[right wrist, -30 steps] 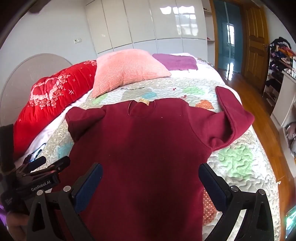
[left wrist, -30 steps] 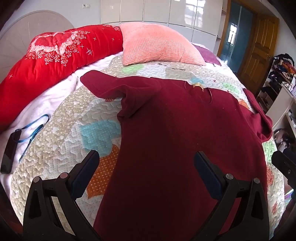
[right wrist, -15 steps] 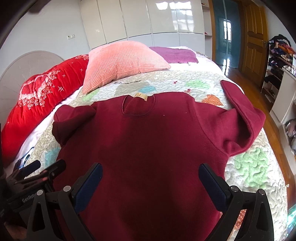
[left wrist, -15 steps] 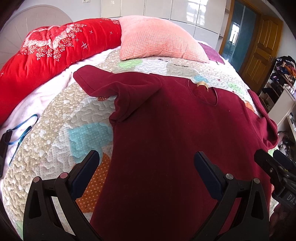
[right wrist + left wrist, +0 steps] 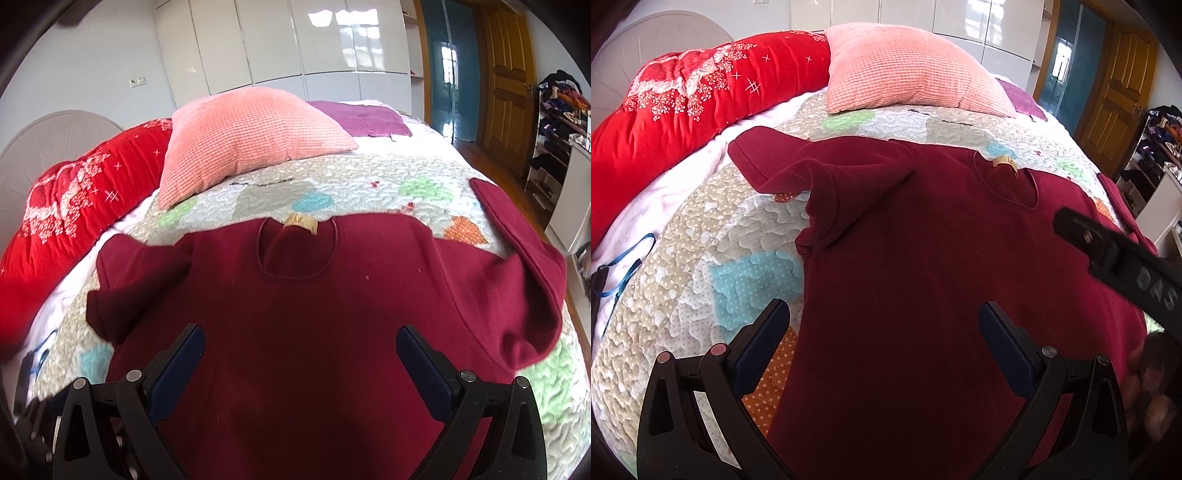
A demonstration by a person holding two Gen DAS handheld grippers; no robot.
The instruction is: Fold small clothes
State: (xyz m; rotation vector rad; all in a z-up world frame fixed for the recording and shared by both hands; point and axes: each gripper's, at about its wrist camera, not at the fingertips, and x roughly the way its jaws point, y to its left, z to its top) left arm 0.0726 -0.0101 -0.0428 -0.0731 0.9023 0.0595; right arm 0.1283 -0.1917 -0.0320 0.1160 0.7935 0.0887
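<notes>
Sweater (image 5: 314, 332) lengthwise, collar toward pillow (image 5: 251, 140)

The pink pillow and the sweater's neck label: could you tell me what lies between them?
Only bare patchwork quilt separates pillow and label, in the right wrist view.

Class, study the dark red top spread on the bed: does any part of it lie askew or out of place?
Yes. The dark red top is not flat: its left sleeve is doubled back on itself, and its right sleeve is bent upward, its cuff pointing toward the wardrobe wall.
</notes>
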